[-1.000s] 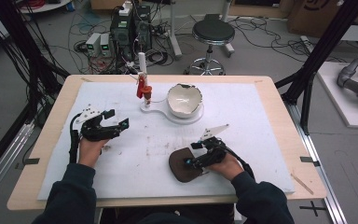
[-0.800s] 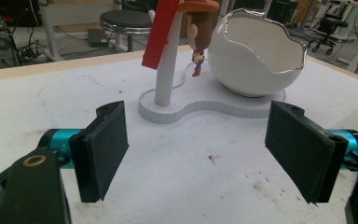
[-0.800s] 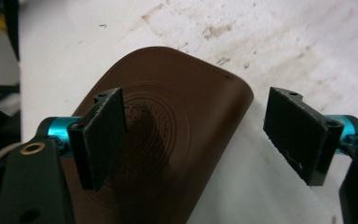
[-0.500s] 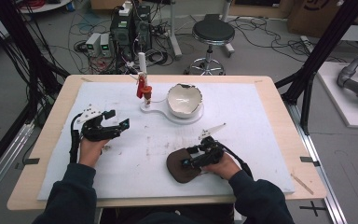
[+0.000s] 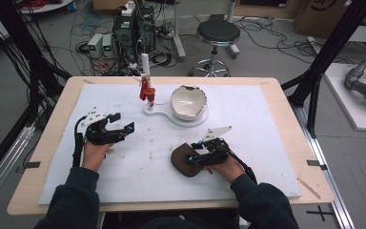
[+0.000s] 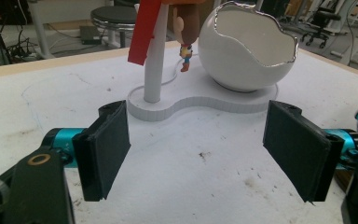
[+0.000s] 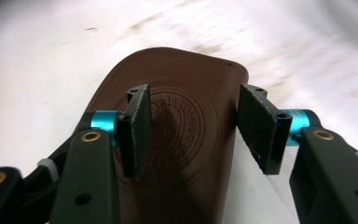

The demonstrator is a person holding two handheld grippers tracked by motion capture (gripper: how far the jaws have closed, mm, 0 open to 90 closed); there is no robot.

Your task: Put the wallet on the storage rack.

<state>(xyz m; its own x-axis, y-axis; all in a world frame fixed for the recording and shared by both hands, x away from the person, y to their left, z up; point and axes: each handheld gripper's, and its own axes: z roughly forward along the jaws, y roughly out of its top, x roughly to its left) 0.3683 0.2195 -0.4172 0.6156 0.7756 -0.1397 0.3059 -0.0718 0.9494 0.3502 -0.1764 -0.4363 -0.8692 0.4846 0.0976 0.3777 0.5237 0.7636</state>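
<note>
- Brown leather pad (image 5: 183,160), stamped with a round seal, lies flat on the white mat (image 5: 267,124) at the near side of the table, right of the middle, well apart from the stand at the far side.
- The right gripper (image 5: 196,157) hovers over the pad's right part; in the right gripper view its jaws stand apart above the leather (image 7: 177,126), one to each side of the seal, clamping nothing.
- The left gripper (image 5: 121,128) sits off to the left on the mat, jaws wide apart and empty, pointing toward the white broken-egg bowl (image 6: 251,46) and the post with the small figure (image 6: 186,28).
- To my eye this is the approach to a pick, grasp not yet made.
- Next, I reckon, the right hand must drop lower and catch an edge, since flat leather gives little to pinch.
</note>
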